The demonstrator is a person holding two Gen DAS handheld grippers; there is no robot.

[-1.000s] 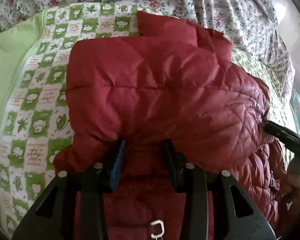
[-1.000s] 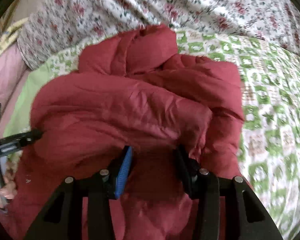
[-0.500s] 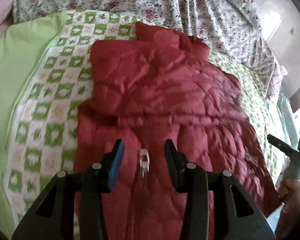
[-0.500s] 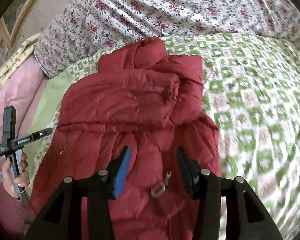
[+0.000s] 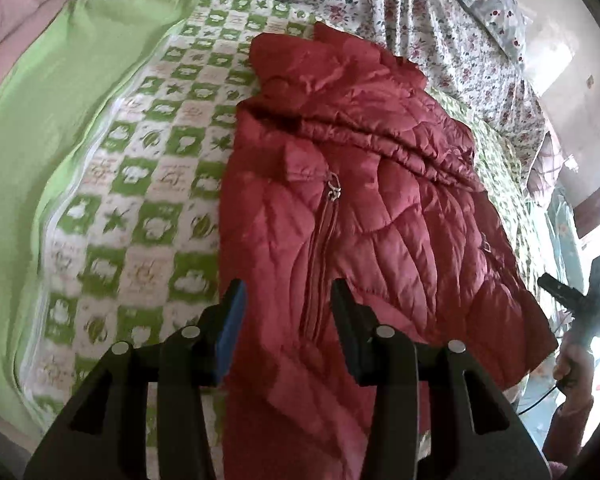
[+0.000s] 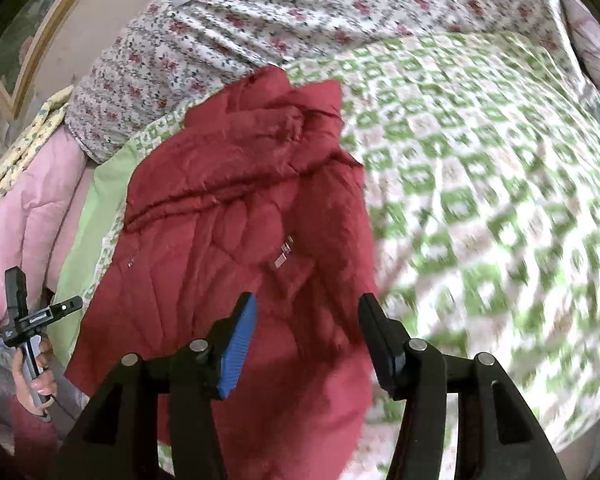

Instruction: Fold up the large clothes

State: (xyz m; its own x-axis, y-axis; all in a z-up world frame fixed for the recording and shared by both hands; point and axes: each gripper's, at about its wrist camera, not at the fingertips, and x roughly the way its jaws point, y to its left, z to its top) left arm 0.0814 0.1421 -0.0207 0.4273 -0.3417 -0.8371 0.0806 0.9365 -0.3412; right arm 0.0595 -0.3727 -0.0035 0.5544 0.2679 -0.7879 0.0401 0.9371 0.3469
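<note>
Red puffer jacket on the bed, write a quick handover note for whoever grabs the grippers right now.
Left hand-held gripper: open, empty, above the jacket's near left part.
Right hand-held gripper: open, empty, above the near right part.
Red puffer jacket: lying on the green checked blanket, zipper facing up, far end folded over into a band across the body.
Done: one fold at the far end.
Left: probably fold the near half up over it, then tidy the edges.
</note>
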